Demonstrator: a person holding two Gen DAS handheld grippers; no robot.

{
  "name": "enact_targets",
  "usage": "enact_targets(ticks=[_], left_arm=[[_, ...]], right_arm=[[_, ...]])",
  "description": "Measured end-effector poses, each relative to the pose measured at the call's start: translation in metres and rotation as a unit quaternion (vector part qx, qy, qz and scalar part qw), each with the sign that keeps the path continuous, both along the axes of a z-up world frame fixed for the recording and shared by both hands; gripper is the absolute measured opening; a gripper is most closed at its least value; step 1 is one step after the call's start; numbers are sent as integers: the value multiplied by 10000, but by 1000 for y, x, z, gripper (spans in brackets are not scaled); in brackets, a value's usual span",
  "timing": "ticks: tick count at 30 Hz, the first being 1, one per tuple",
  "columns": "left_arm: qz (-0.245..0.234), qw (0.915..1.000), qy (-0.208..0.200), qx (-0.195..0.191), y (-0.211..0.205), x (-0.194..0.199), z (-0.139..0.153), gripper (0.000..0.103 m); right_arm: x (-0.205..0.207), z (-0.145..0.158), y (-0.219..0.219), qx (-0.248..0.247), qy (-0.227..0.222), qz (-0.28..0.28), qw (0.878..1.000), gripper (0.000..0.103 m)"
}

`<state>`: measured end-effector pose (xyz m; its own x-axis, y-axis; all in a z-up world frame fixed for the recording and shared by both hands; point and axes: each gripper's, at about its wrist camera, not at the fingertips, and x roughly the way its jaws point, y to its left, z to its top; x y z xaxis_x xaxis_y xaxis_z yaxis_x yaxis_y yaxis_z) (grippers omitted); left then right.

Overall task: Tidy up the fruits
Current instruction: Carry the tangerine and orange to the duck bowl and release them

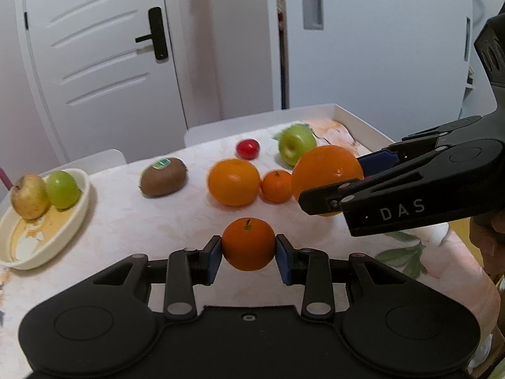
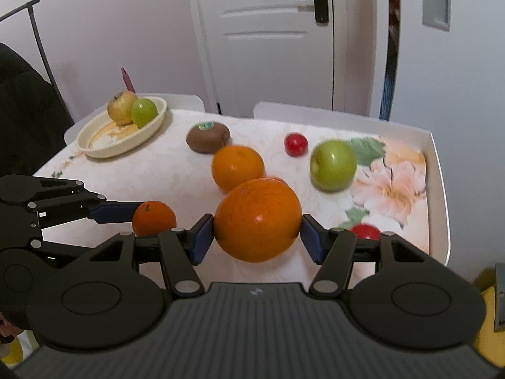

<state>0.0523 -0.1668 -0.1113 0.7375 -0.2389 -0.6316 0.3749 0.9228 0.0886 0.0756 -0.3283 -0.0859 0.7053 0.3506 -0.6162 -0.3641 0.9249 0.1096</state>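
My left gripper (image 1: 248, 248) is shut on a small orange with a stem (image 1: 248, 243), also in the right wrist view (image 2: 153, 218). My right gripper (image 2: 256, 232) is shut on a large orange (image 2: 257, 219), held above the table, also in the left wrist view (image 1: 326, 173). On the table lie another orange (image 1: 234, 181), a small mandarin (image 1: 276, 185), a kiwi (image 1: 163, 177), a green apple (image 1: 296, 144) and a small red fruit (image 1: 247, 149). A cream oval dish (image 1: 41, 246) at far left holds a yellow-brown apple (image 1: 29, 195) and a green apple (image 1: 62, 189).
The table carries a floral cloth (image 2: 388, 183) and has a raised white rim (image 2: 437, 170) on the right. A second small red fruit (image 2: 365, 231) lies near my right finger. White chair backs (image 1: 208, 131) and a white door (image 1: 104, 47) stand behind the table.
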Motion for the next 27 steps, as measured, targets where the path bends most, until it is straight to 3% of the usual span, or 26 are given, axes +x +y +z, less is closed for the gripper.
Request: enact_targets(ticks=[13, 27], left_arm=[[400, 9987, -324, -49, 57, 7, 48, 40], [1008, 9939, -446, 3, 163, 31, 86, 40]], right_arm=[[9, 54, 50, 43, -319, 191, 9993, 74], [38, 92, 146, 145, -329, 381, 9986, 74]])
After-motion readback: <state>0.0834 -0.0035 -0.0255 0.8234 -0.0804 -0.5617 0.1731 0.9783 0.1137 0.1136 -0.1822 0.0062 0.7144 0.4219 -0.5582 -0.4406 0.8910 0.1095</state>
